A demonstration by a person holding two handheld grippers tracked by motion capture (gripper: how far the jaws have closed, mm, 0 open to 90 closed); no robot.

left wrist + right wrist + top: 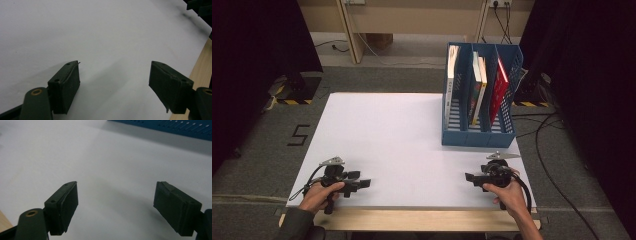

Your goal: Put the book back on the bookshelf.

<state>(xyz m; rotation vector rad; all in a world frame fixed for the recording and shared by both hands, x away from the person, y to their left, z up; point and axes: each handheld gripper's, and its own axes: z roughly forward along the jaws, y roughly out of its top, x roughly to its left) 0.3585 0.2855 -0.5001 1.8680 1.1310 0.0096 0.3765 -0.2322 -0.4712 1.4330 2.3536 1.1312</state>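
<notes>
We note even overhead light on the white table [402, 135], with dark surrounds. Soft shadows lie under each claw's jaws; beyond them the far background blurs.

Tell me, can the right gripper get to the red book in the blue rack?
Probably yes. The right gripper is open and holds nothing, and bare white table lies between it and the blue rack. The red book stands in the rightmost slot, its top edge showing.

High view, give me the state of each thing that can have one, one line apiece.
left gripper: open, nothing between the jaws, low over the table.
right gripper: open, holding nothing.
blue file rack: upright, three compartments.
books: standing on edge inside the rack, leaning.
</notes>
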